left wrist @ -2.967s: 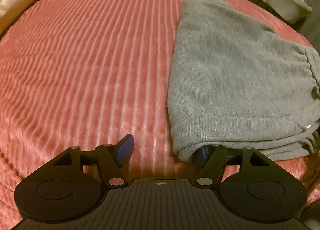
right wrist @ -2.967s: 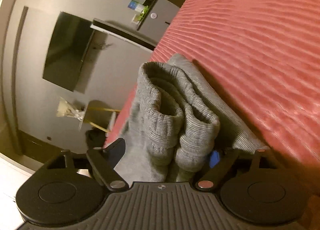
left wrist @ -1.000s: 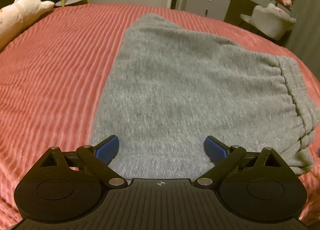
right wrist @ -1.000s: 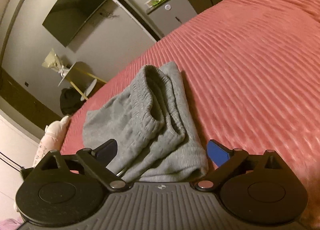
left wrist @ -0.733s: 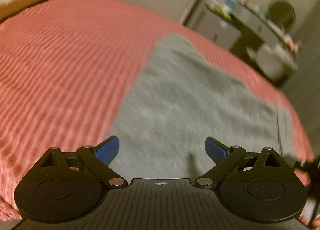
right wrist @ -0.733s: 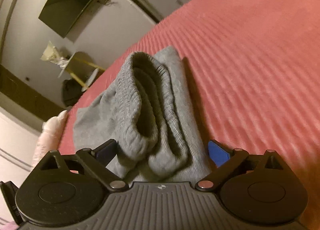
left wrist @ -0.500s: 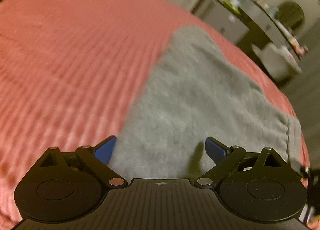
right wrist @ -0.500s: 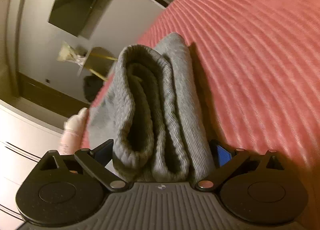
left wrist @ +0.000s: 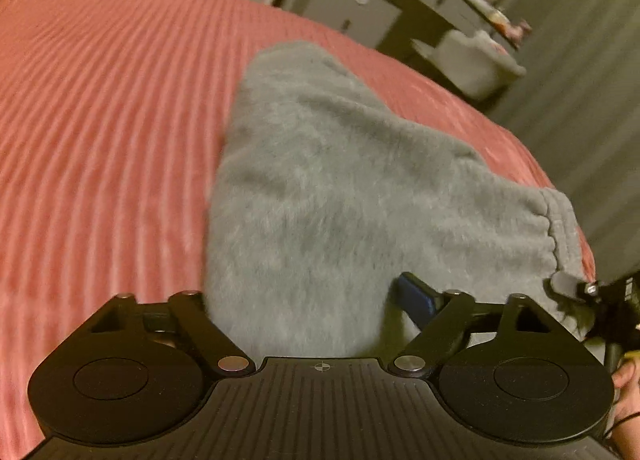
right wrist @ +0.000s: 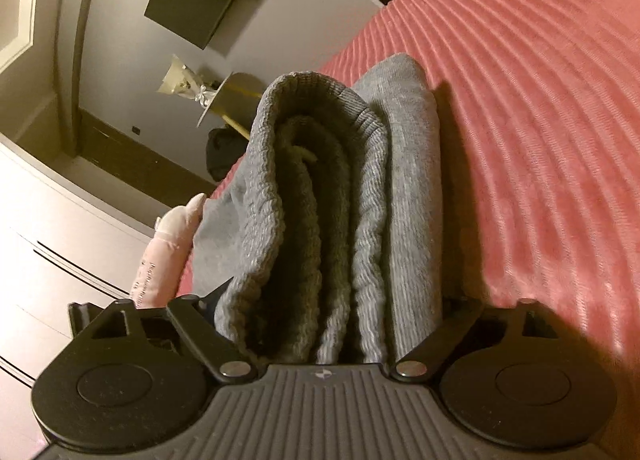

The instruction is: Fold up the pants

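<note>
Grey folded pants (left wrist: 340, 188) lie on a pink ribbed bedspread (left wrist: 100, 120). My left gripper (left wrist: 304, 296) is at their near folded edge and its jaws are closing. The left finger is hidden under the fabric, while the blue right pad (left wrist: 416, 296) rests above it, with cloth between the jaws. In the right wrist view the stacked waistband end of the pants (right wrist: 360, 200) fills the gap of my right gripper (right wrist: 332, 308). Its jaws stand wide and the pads are mostly hidden by cloth. A tip of the right gripper (left wrist: 576, 288) shows at the waistband in the left wrist view.
Past the bed's far edge stand a dark dresser (left wrist: 400, 0) and a white chair (left wrist: 480, 60). A pink plush toy (right wrist: 168, 244) lies on the bed beyond the pants. A person's hand (left wrist: 624, 380) shows at the right edge. Bare bedspread (right wrist: 540, 120) stretches to the right.
Both grippers moved in on the pants. The left finger of my left gripper slipped under the near edge. The waistband stack now sits deep between the right jaws and hides their blue pads.
</note>
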`<state>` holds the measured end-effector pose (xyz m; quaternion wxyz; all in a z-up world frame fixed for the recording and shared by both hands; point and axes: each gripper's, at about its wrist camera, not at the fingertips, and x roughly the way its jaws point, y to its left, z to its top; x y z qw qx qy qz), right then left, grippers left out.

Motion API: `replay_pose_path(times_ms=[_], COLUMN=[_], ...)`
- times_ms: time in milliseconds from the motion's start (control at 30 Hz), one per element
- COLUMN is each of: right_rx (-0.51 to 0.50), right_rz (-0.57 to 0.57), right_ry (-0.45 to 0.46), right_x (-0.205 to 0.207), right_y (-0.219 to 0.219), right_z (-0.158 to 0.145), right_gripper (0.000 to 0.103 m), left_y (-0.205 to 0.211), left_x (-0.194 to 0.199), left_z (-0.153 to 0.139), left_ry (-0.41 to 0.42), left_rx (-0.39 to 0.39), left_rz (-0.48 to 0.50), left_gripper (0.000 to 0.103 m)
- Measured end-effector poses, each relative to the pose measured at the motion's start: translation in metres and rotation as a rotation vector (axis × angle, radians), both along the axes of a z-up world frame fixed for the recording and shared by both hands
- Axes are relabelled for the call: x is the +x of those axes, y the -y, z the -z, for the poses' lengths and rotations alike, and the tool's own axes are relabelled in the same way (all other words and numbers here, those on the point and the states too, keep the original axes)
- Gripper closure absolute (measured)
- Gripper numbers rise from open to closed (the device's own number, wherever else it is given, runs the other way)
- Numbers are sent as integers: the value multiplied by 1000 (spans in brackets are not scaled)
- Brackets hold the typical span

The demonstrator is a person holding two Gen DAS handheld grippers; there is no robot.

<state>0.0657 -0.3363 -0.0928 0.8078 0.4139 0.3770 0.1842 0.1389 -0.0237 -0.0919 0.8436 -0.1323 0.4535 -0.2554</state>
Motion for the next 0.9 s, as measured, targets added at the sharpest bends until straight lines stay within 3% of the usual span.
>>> replay_pose_path(times_ms=[67,167,233,267,300,467,567,667,733,767,800,867,900], right_rx=[-21,-40,-63,-103,-139,-152,-145,-157,-155,-153,-163,-245,-305], right_rz=[-9,15,85,96,96,116,112,120,150,171,194,282,334], right_ry=[-21,-58,-80,-71,-55,9,74,135,171,180,174,104,78], right_x=[6,10,5,5,3,-2,4,20,26,30,35,37,35], right_y=[-5,-10,-15,-19,-23,-33,-35,-36,-28,-23,-21,-9,-9], right_z=[-3,-7,-13,-17,-21,-50,-74,-97,-107,-109,-110,-111,-112], right_gripper=[4,4,14,28,33,42,44,44,43,41,36,21,17], left_y=[7,16,11,8,3,6,7,13,11,9,7,4,4], left_x=[4,7,7,8,7,4,7,11,18,23,28,26,23], left_z=[1,-6,-10,-13,-16,-36,-58,-82,-90,-91,-92,-91,-89], left_ry=[5,24,1,-7,-15,3,41,135,154,152,146,149,160], left_rx=[1,37,7,-4,-19,-37,-104,-106,-129,-121,-61,118,161], left_rz=[16,31,-7,-22,-38,-46,-43,-45,-89,-129,-190,-343,-347], left_gripper=[11,42,58,66,72,75,75,75,71,57,36,25,21])
